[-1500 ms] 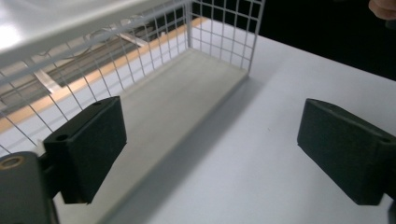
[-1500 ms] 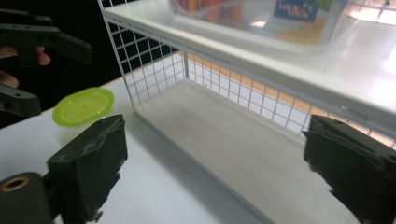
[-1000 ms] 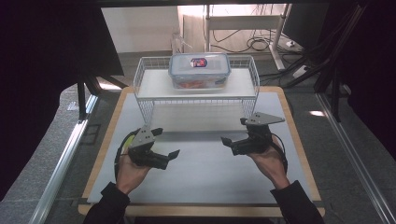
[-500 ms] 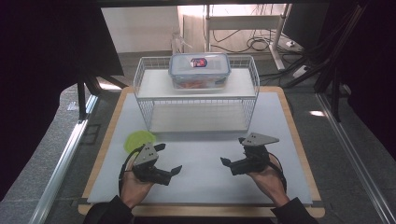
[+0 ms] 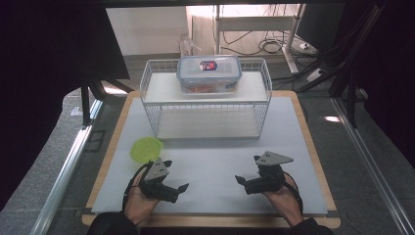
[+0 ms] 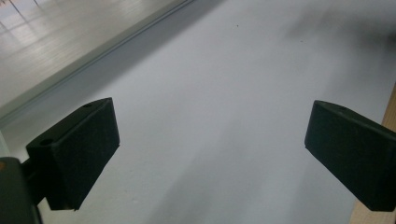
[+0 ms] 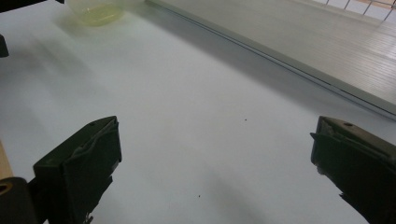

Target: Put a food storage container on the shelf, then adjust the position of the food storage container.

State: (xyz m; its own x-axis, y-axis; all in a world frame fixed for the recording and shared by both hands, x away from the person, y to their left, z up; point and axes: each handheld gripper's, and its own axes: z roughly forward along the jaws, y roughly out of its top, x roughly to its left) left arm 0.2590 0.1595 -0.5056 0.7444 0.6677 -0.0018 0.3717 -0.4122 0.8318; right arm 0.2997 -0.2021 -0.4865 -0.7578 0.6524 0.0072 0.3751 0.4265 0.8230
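left claw [image 5: 172, 188]: black, grey triangular plate, black cable | right claw [image 5: 248, 182]: same | dark sleeves

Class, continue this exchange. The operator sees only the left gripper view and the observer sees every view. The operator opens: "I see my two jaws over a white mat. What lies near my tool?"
Observer: A yellow-green dish sits on the mat, just beyond your left tool.
Operator: Is anything stored farther off?
Observer: A clear lidded container stands on the top shelf of a white wire rack.
Operator: And the other tool?
Observer: The right tool is open and empty, low over the mat.
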